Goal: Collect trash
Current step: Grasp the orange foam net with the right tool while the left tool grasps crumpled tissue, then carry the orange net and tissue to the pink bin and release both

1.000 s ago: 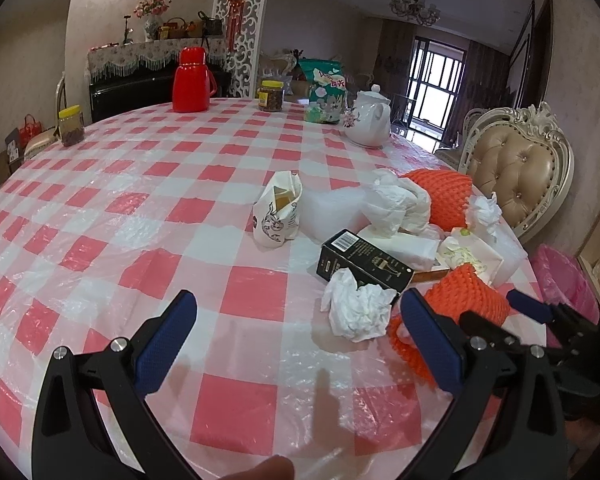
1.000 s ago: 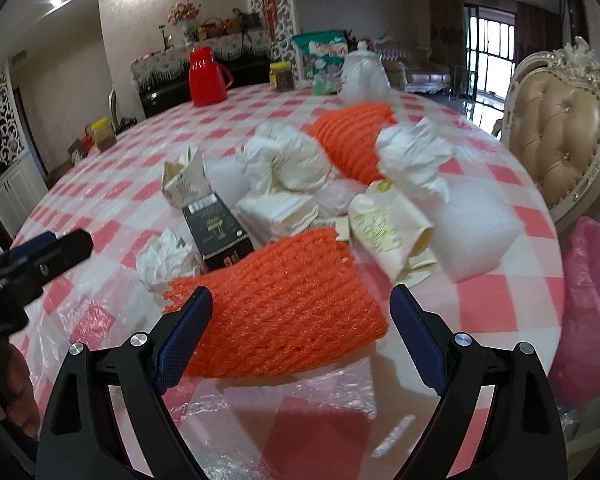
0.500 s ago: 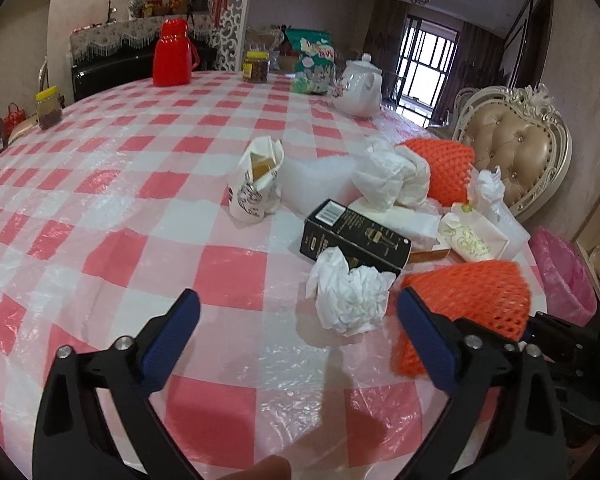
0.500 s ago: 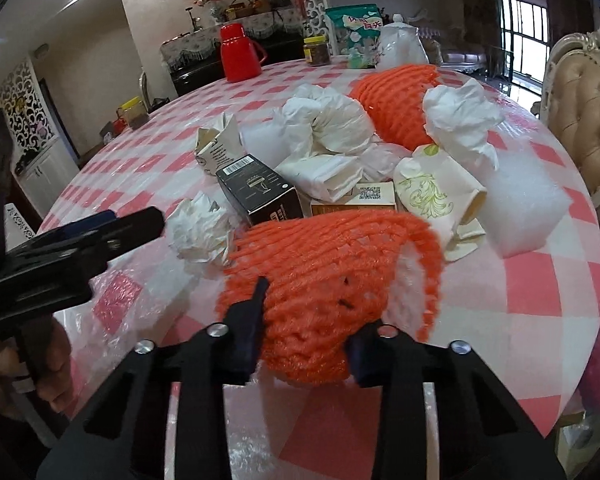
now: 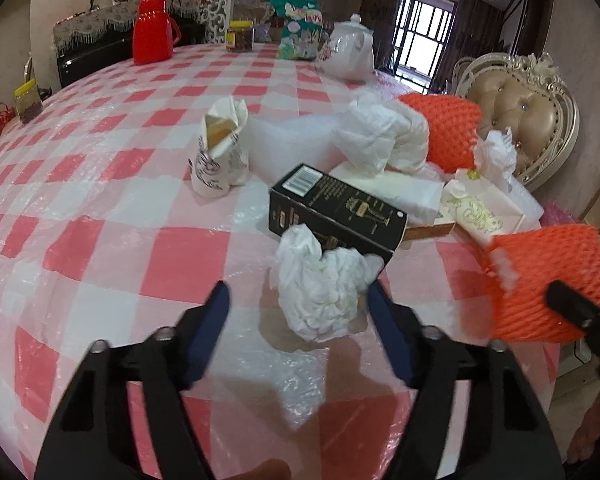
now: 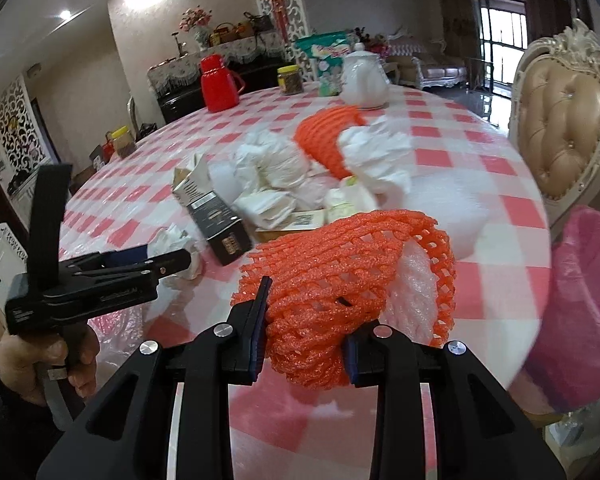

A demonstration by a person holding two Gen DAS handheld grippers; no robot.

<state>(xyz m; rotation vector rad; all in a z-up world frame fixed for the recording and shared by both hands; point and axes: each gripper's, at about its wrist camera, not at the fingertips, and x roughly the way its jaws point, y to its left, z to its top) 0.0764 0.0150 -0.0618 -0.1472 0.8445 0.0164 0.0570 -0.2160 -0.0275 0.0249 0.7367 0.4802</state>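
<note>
Right gripper (image 6: 305,340) jaws pinch the near end of an orange foam net sleeve (image 6: 352,280); the squeezed part bulges between the blue pads, and the far end flares open showing clear bubble wrap (image 6: 416,280) stuffed inside. In the left wrist view that sleeve (image 5: 548,280) is lifted off the table edge, with its lower part hidden behind the right gripper's black finger.

Left gripper (image 5: 298,320) jaws spread wide, straddling a crumpled white tissue wad (image 5: 324,280); right pad looks to touch the wad, left pad apart from it, edges motion-blurred. In the right wrist view the wad is mostly hidden behind the left gripper.

Tissue sits just in front of a glossy black carton (image 5: 340,208) with barcode end, lying flat. Behind it: more crumpled white paper (image 5: 380,136), a second orange net sleeve (image 5: 452,128), flat white tissue pack, cream patterned wrapper (image 5: 480,212), torn printed paper bag (image 5: 220,156) standing upright, and a translucent foam sheet (image 5: 292,136) hard to separate from the cloth.

Round table (image 5: 100,200) has a red-white checked cloth under wrinkled clear plastic. Pink bin bag (image 6: 588,280) at the right edge, blurred and cut off.
</note>
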